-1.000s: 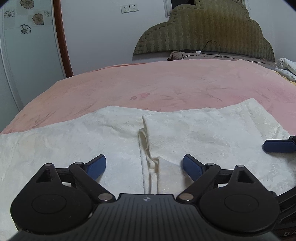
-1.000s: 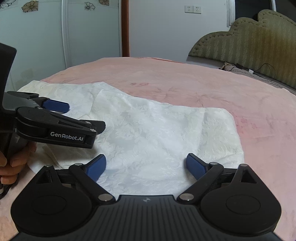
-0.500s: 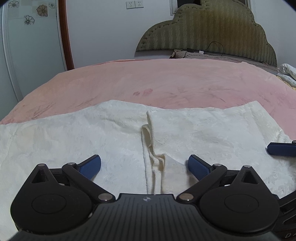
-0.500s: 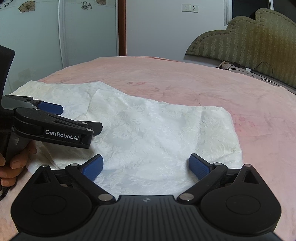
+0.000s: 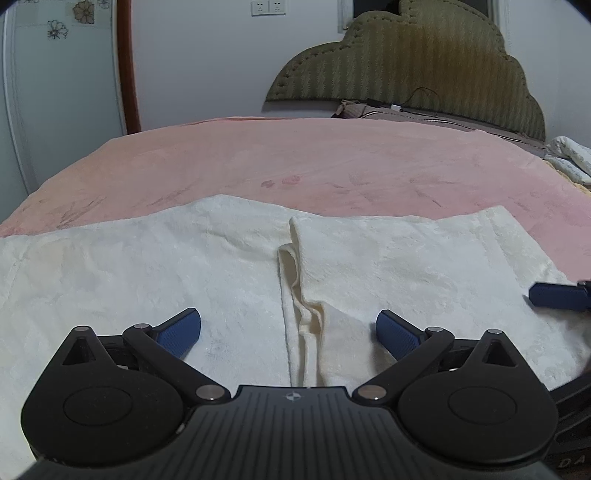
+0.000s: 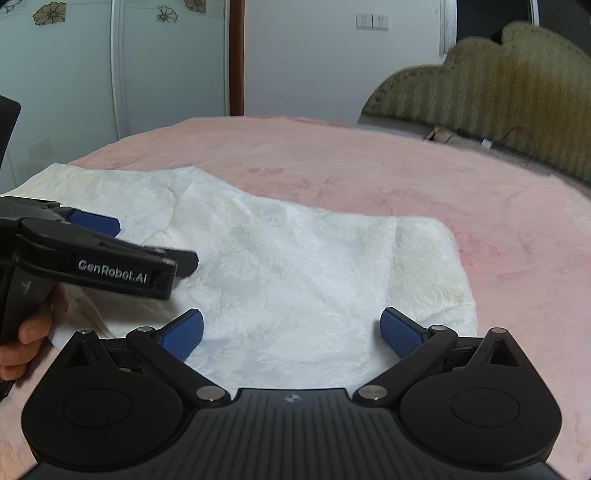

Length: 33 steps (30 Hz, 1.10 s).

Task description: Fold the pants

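Pants: cream-white textured cloth pants [image 5: 388, 266] are spread flat on the pink blanket-covered bed [image 5: 314, 162], one fold lying across the middle.
Handling: judged soft, light and limp; sagging is expected, so hold is best taken at hem corners or the folded edge.
Left gripper [image 5: 288, 328]: blue pads are spread wide, nothing pinched.
Right gripper [image 6: 291, 330]: spread wide, empty, above the cloth.
Count: one pants, two grippers, one bed.

A home bedroom: pink-covered bed [image 5: 295, 162], padded headboard [image 5: 406, 62], wall sockets [image 5: 267, 6].
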Each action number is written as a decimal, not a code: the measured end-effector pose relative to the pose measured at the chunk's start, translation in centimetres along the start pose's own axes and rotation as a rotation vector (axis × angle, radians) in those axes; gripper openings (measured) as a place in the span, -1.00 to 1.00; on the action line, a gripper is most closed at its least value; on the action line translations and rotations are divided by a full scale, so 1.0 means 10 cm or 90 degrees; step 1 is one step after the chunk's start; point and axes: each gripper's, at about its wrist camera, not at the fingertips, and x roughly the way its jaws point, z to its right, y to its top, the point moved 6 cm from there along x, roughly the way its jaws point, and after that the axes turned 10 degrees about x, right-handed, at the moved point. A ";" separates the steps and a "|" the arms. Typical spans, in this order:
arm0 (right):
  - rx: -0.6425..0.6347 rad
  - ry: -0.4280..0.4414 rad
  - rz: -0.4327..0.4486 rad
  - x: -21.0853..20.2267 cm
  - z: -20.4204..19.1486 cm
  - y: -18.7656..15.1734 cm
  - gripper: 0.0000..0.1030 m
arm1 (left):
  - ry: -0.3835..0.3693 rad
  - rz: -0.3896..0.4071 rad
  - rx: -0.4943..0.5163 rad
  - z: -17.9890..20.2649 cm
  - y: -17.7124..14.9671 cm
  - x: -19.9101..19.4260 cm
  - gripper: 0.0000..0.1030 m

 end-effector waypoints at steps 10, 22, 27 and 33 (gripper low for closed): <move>-0.305 0.115 0.103 -0.20 -1.25 0.00 1.00 | 0.094 0.030 -0.151 -1.08 -0.27 -0.79 0.96; -0.547 0.225 0.103 -0.08 -2.43 -0.37 0.76 | 0.145 -0.008 -0.527 -2.61 -1.18 -1.62 0.79; -0.558 0.208 0.091 0.05 -2.58 -0.36 0.27 | 0.024 -0.005 -0.604 -2.62 -1.29 -1.51 0.80; -0.604 0.204 0.116 0.19 -2.82 -0.40 -0.03 | -0.014 0.017 -0.639 -2.59 -1.26 -1.36 0.83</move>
